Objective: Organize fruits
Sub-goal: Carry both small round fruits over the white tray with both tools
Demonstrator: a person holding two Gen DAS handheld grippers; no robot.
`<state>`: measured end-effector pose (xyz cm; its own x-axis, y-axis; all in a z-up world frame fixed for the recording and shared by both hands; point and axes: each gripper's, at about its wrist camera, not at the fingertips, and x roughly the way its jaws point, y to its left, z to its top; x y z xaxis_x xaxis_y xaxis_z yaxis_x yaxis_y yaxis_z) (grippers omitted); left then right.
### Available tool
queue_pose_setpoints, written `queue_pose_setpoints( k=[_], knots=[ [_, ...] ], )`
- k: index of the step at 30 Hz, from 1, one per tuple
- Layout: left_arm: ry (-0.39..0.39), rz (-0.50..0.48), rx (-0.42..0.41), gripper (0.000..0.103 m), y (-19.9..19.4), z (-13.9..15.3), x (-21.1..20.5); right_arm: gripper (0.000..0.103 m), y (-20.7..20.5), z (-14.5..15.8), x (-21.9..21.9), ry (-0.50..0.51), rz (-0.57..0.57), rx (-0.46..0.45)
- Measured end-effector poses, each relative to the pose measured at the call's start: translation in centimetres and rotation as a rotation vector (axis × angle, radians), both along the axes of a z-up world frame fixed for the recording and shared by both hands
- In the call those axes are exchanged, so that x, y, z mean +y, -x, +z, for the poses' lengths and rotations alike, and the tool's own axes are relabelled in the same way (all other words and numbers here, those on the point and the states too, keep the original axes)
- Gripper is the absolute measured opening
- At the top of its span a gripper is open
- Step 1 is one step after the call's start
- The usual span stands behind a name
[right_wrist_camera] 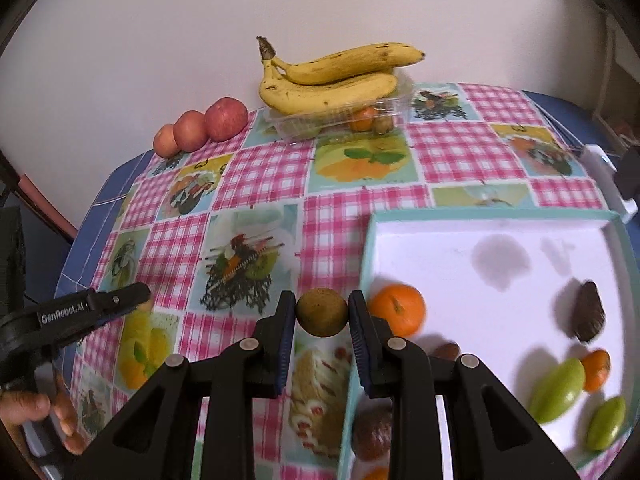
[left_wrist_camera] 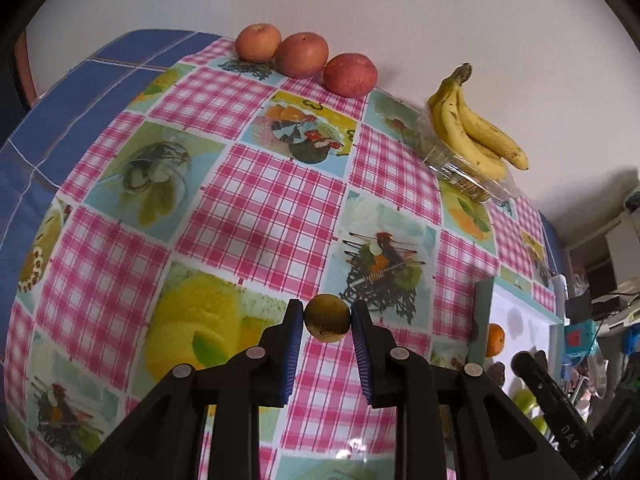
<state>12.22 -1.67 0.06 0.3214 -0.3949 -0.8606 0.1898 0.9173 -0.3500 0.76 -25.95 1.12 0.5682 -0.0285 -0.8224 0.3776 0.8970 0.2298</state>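
Observation:
My left gripper [left_wrist_camera: 327, 316] is shut on a small round brownish-yellow fruit [left_wrist_camera: 327, 318] above the checked tablecloth. My right gripper [right_wrist_camera: 322, 310] is shut on a similar small round olive-brown fruit [right_wrist_camera: 322, 312], just left of the white tray's [right_wrist_camera: 480, 236] teal rim. The tray holds an orange [right_wrist_camera: 398, 309], a smaller orange [right_wrist_camera: 597, 369], two green fruits [right_wrist_camera: 558, 390], and dark brown fruits [right_wrist_camera: 588, 312]. Three red apples [left_wrist_camera: 306, 54] line the wall. A banana bunch [left_wrist_camera: 472, 128] rests on a clear plastic box. The left gripper also shows in the right wrist view [right_wrist_camera: 138, 296].
The clear plastic box [right_wrist_camera: 340, 118] under the bananas holds small orange and brown fruits. The table stands against a white wall. A blue cloth [left_wrist_camera: 60, 120] covers its left edge. A white object [right_wrist_camera: 604, 176] lies at the table's right edge; room clutter beyond.

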Motion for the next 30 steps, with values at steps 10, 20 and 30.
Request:
queue_pose_setpoints(
  k=[10, 20, 30],
  knots=[
    [-0.009, -0.027, -0.056, 0.026, 2.9, 2.2, -1.2, 0.028, 5.2, 2.6, -1.7, -0.012, -0.08, -0.053],
    [-0.048, -0.119, -0.072, 0.026, 5.3, 2.5, -5.5, 0.028, 8.8, 3.2, -5.8, 0.027, -0.186, -0.054],
    [-0.077, -0.309, -0.083, 0.026, 9.8, 1.9, -13.1, 0.028, 12.5, 2.0, -12.0, 0.038, -0.348, -0.019]
  ],
)
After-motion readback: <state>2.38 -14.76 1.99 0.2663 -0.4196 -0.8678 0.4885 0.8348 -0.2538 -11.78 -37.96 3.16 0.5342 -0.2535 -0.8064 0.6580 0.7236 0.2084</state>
